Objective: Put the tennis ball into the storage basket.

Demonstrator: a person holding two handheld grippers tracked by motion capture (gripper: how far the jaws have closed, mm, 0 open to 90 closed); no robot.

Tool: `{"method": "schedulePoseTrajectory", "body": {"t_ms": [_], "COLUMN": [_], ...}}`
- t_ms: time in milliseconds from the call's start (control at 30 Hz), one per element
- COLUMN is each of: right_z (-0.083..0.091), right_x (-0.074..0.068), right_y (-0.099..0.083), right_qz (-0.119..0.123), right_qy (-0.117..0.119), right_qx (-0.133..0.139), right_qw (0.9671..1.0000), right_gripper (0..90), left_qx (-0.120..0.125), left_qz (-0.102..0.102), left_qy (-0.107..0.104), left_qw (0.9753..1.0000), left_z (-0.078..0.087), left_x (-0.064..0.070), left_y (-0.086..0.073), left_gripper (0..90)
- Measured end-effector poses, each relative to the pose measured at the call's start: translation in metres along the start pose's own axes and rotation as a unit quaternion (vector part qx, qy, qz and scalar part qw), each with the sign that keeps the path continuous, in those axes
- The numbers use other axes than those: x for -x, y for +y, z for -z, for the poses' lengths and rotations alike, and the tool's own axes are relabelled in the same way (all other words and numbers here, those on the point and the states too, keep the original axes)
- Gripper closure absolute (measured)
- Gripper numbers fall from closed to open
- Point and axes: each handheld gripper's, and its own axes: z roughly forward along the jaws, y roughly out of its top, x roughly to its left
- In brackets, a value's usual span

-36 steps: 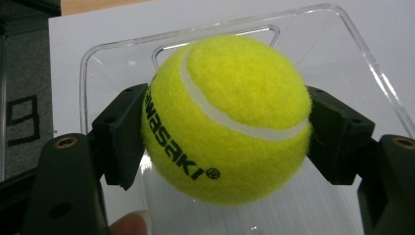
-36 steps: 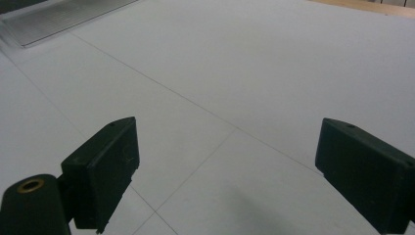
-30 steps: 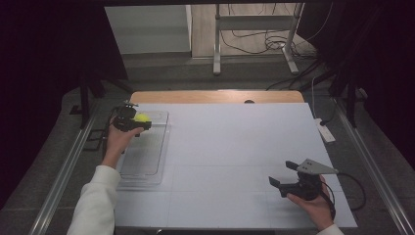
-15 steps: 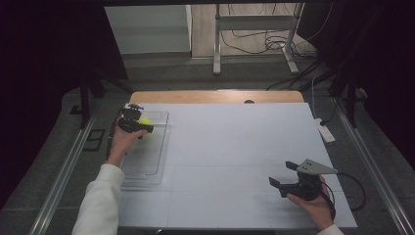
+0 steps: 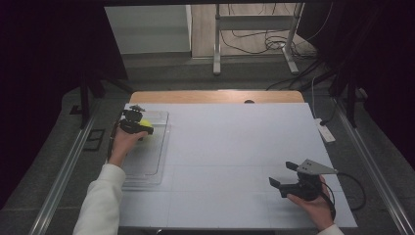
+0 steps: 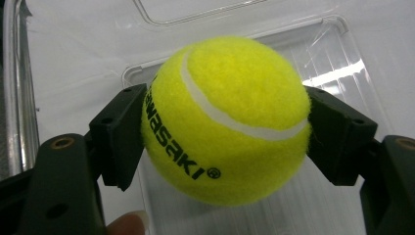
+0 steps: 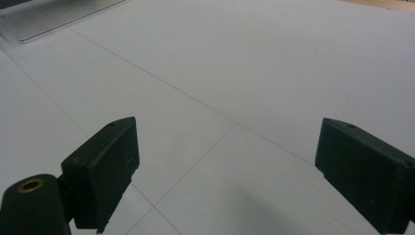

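1. Tennis ball, fuzzy and bright yellow-green with a white seam and black printed lettering [image 6: 227, 120], sits pinched between the two black jaws of the left tool [image 5: 138, 128], above a clear plastic tray [image 5: 159, 161] at the left side of the white desk [image 5: 235, 147].
2. Judging by its felt cover, the ball is likely light, springy and grippy rather than slick. It should give a little under pressure and not break. Holding it across its widest part, as the jaws do now, suits it best.
3. In the high view the ball [image 5: 146, 132] is a small yellow patch, mostly covered by the tool and hand.
4. Whether the ball touches the tray floor or hangs just above it is unclear.
5. At the right, the right tool [image 5: 283, 177] is spread wide and grips nothing, resting near the desk's front edge.
6. The clear tray's edges are faint and hard to trace.
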Motion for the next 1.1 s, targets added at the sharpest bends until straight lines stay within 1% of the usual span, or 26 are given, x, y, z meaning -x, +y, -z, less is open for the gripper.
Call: {"method": "schedulePoseTrajectory", "body": {"t_ms": [100,133,233,333,433,467,500,600,633,700,733,833,867,900,1067,1100], "right_z": [0.000,0.000,0.001,0.001,0.002,0.002,0.002,0.001,0.001,0.001,0.001,0.001,0.001,0.001,0.000,0.000], "right_x": [0.000,0.000,0.000,0.000,0.000,0.000,0.000,0.000,0.001,0.001,0.001,0.001,0.001,0.001,0.003,0.003], "right_y": [0.000,0.000,0.000,0.000,0.000,0.000,0.000,0.000,0.000,0.000,0.000,0.000,0.000,0.000,0.000,0.000], "right_qz": [0.000,0.000,0.000,0.000,-0.001,-0.001,0.000,0.001,0.000,0.000,0.000,-0.001,-0.001,0.000,-0.002,-0.003], "right_qy": [0.000,0.000,-0.001,-0.001,0.000,0.000,0.000,-0.001,-0.001,-0.001,-0.002,-0.002,-0.002,-0.002,-0.003,-0.003], "right_qx": [0.000,0.000,0.001,0.002,0.004,0.004,0.004,0.002,0.002,0.002,0.002,0.002,0.002,0.001,0.000,0.001], "right_qw": [1.0000,1.0000,1.0000,1.0000,1.0000,1.0000,1.0000,1.0000,1.0000,1.0000,1.0000,1.0000,1.0000,1.0000,1.0000,1.0000], "right_gripper": [9.6,9.6,9.7,9.7,9.7,9.7,9.6,9.6,9.6,9.6,9.6,9.6,9.6,9.6,9.5,9.5], "left_qx": [0.003,0.011,0.018,0.039,0.060,0.070,0.070,0.098,0.105,0.118,0.130,0.140,0.140,0.147,0.173,0.182], "left_qz": [0.002,0.005,0.002,0.005,0.006,0.006,0.006,0.010,0.013,0.014,0.016,0.015,0.015,0.014,0.008,0.006], "left_qy": [0.001,0.001,0.001,-0.006,-0.013,-0.017,-0.017,-0.037,-0.045,-0.054,-0.062,-0.069,-0.069,-0.077,-0.102,-0.110], "left_qw": [1.0000,0.9999,0.9998,0.9992,0.9981,0.9974,0.9974,0.9944,0.9934,0.9914,0.9895,0.9877,0.9877,0.9860,0.9795,0.9771], "left_z": [-0.001,0.000,0.002,0.010,0.018,0.022,0.022,0.032,0.034,0.039,0.043,0.048,0.048,0.051,0.063,0.066], "left_x": [0.000,0.000,0.000,-0.001,-0.002,-0.002,-0.002,-0.003,-0.003,-0.004,-0.005,-0.006,-0.006,-0.006,-0.003,-0.001], "left_y": [-0.001,-0.001,-0.001,-0.002,-0.004,-0.006,-0.006,-0.009,-0.011,-0.014,-0.018,-0.023,-0.023,-0.026,-0.036,-0.039], "left_gripper": [23.3,23.2,20.2,17.6,15.8,15.6,15.4,15.0,14.9,14.9,15.0,15.1,15.2,15.2,15.3,15.2]}}
